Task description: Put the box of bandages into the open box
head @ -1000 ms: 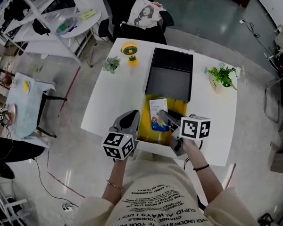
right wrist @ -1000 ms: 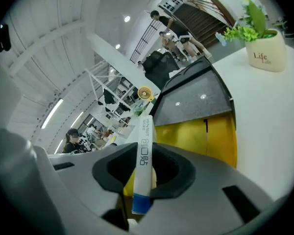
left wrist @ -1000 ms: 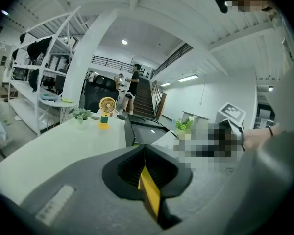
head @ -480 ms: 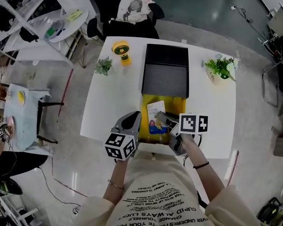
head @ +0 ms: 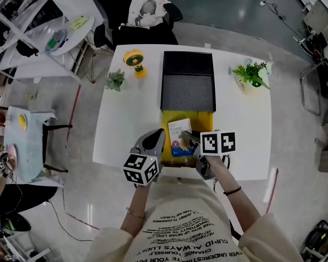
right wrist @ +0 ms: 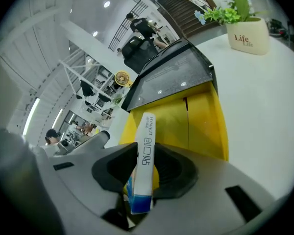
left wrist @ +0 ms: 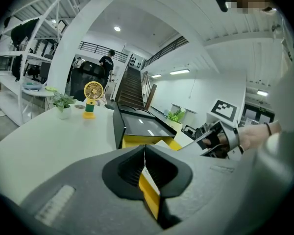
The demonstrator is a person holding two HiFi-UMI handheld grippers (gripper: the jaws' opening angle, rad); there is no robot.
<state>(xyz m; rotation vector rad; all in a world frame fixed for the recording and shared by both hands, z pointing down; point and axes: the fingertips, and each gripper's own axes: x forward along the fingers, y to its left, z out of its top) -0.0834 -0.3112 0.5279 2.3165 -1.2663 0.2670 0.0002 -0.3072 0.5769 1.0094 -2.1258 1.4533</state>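
Observation:
The open box [head: 203,122] has a yellow inside and a black lid [head: 188,81] folded back, and it sits near the table's front edge. My right gripper [head: 188,140] is shut on the white-and-blue box of bandages [head: 179,135] and holds it over the yellow inside. In the right gripper view the bandage box [right wrist: 147,151] stands edge-on between the jaws of my right gripper [right wrist: 146,164], with the yellow box [right wrist: 201,121] just ahead. My left gripper [head: 153,136] hovers at the box's left front corner. In its own view, my left gripper [left wrist: 144,156] is shut on nothing.
On the white table [head: 126,119] stand a yellow fan [head: 135,62] and a small plant [head: 115,81] at the back left, and a potted plant [head: 250,75] at the back right. A chair with a bag [head: 147,12] stands behind the table.
The head view has shifted a little. The right gripper still holds the bandage box over the yellow box, barely moved. The left gripper stays shut beside it.

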